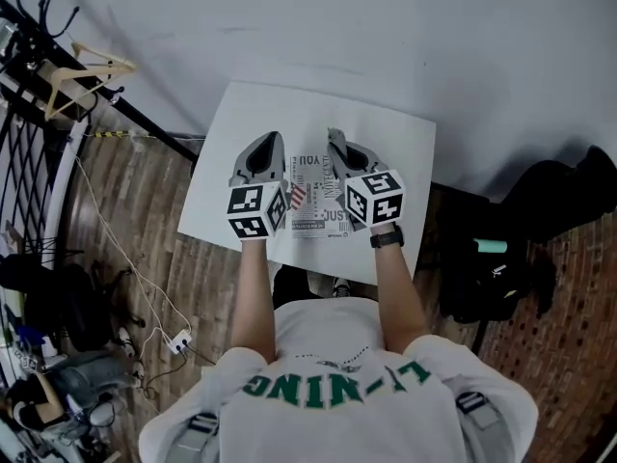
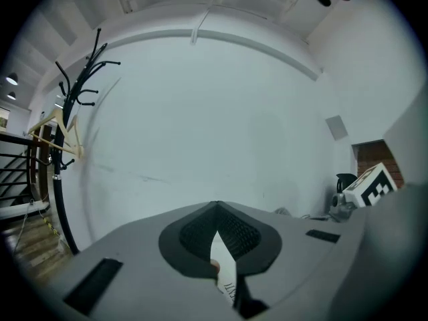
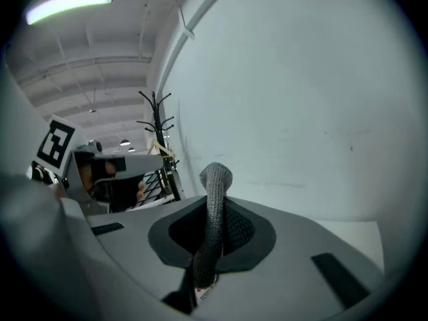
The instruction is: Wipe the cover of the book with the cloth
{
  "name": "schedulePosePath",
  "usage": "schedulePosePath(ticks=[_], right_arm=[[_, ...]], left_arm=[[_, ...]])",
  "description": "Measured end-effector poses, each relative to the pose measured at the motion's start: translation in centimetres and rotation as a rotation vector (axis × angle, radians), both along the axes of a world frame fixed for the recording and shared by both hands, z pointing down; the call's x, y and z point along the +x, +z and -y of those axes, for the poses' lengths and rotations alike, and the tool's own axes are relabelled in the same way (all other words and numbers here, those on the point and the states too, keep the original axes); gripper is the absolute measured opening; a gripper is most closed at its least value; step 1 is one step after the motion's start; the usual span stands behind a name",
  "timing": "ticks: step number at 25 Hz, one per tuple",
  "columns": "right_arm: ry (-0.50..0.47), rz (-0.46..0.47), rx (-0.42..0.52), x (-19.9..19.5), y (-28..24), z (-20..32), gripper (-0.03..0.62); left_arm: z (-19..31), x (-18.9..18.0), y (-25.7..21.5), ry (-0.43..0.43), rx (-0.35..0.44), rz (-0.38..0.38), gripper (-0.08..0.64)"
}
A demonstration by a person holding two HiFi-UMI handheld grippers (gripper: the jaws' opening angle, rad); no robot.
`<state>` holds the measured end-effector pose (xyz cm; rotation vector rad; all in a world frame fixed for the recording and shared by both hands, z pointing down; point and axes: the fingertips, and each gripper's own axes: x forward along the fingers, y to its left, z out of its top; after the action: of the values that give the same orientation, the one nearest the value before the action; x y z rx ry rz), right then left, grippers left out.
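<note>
A book point(image 1: 316, 201) with a black-and-white printed cover sits between my two grippers over the white table point(image 1: 227, 162). In the head view my left gripper point(image 1: 273, 141) is at the book's left side. The left gripper view has the left gripper point(image 2: 216, 207) shut on a white printed edge of the book point(image 2: 225, 265). At the book's right side is my right gripper point(image 1: 334, 138). In its own view the right gripper point(image 3: 212, 209) is shut on a grey knitted cloth point(image 3: 215, 186), which sticks up past the jaws. I cannot make out the cloth in the head view.
The small table stands against a pale wall. A black coat rack with a wooden hanger point(image 1: 72, 75) stands at the left. Cables and a power strip point(image 1: 178, 340) lie on the wooden floor. A black bag point(image 1: 549, 201) sits at the right.
</note>
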<state>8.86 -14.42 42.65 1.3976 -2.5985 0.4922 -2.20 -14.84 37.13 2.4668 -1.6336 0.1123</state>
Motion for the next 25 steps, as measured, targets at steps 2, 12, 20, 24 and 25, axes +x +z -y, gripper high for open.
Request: schedulePosePath(ticks=[2,12,20,24,25], right_arm=[[-0.039,-0.044,-0.105,-1.3,3.6,2.2,0.034],[-0.182,-0.272,-0.506,-7.9,18.9,5.9,0.034],[-0.193,-0.388,-0.668,-10.1,24.4,6.9,0.034],[-0.218,-0.489,-0.726,-10.6,26.2,6.8,0.034],[-0.223,-0.512,-0.733,-10.6,26.5,6.6,0.034]], left_arm=[[2.6,-0.6,0.8,0.007,-0.013,0.005,0.005],[10.5,-3.6,5.1,0.022,-0.091,0.005,0.005],[13.0,-6.3,7.7,-0.023,-0.149,-0.004,0.005],[13.6,-6.9,8.2,-0.034,-0.156,0.012,0.005],[13.6,-7.0,8.3,-0.036,-0.158,0.013,0.006]])
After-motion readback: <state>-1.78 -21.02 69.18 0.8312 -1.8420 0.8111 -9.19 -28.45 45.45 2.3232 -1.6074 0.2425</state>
